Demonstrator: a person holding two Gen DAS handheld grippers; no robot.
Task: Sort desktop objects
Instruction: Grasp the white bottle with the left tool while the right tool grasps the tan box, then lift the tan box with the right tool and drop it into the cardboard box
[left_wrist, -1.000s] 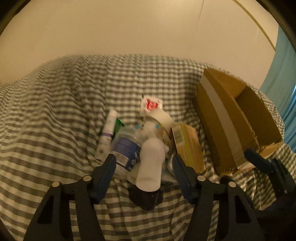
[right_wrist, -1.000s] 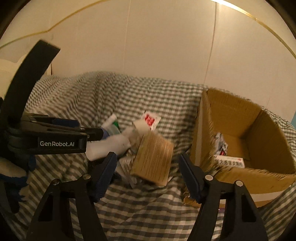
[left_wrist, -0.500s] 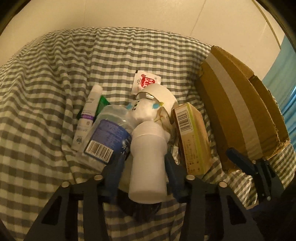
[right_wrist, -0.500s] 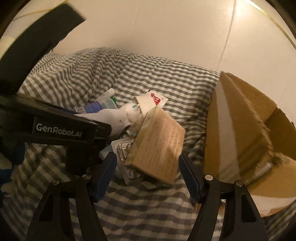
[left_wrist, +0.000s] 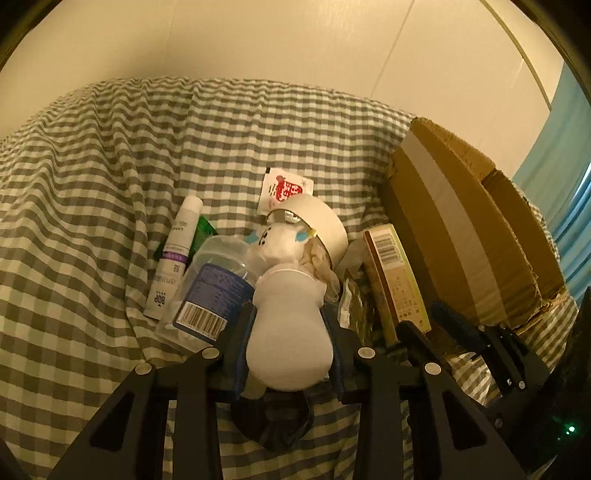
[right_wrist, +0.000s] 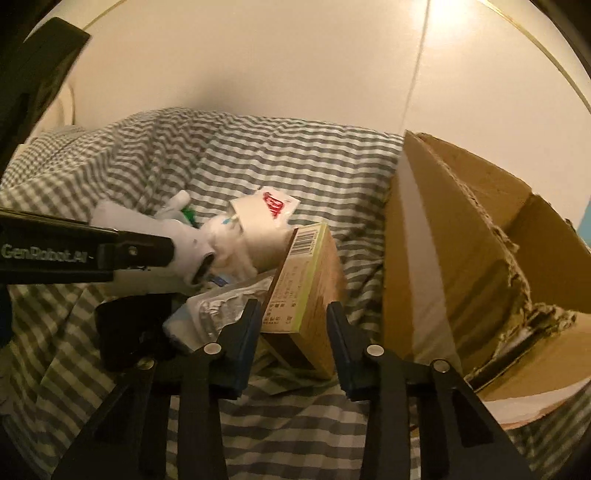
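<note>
Left claw (left_wrist: 290, 332) closing, clamped on white bottle (left_wrist: 288, 328); right claw (right_wrist: 293, 325) closing, clamped on carton (right_wrist: 306, 291).

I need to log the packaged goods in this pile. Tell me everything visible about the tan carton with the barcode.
The tan carton is a flat rectangular cardboard box with a yellow-green edge, a barcode at its far end and small print along its side. It lies tilted in the pile, propped on crinkled foil packaging, beside the large cardboard box but apart from it. The right gripper is closing on it, fingers at both long sides.
</note>
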